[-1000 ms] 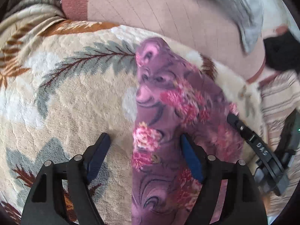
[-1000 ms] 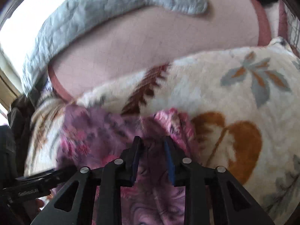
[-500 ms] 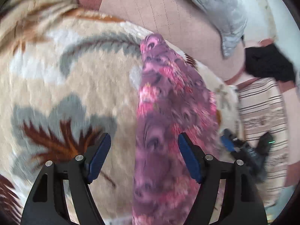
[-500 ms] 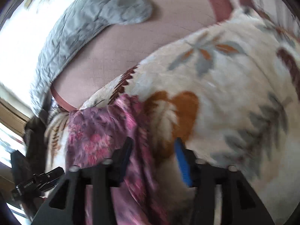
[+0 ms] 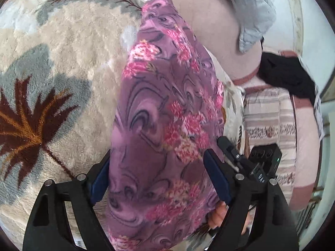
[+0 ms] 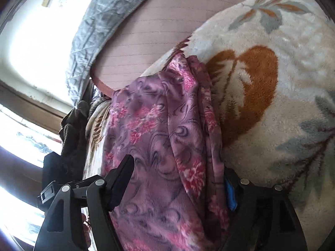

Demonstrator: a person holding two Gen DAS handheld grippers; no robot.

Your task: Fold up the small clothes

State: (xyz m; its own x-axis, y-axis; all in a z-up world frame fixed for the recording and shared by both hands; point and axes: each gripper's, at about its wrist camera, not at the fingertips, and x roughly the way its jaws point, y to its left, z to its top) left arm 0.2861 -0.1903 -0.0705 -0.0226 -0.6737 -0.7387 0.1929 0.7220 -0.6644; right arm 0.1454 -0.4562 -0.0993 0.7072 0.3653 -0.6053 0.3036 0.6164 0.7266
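Observation:
A purple floral garment (image 5: 167, 108) lies in a long folded strip on a cream leaf-patterned blanket (image 5: 62, 73). My left gripper (image 5: 156, 179) is open, its fingers wide on either side of the near end of the garment. The right gripper shows at the lower right of the left wrist view (image 5: 249, 163). In the right wrist view the garment (image 6: 163, 146) runs between the open fingers of my right gripper (image 6: 178, 186), over the blanket (image 6: 282, 83). Neither gripper pinches the cloth.
A pink sheet (image 5: 209, 10) and a grey quilt (image 5: 251, 10) lie beyond the blanket. A black cloth (image 5: 286, 75) sits on a striped cushion (image 5: 270, 125) at right. A window (image 6: 21, 146) is at left in the right wrist view.
My right gripper was shut on the garment a second ago and has opened wide. Both grippers have drawn back along the garment, which now lies flatter between their fingers.

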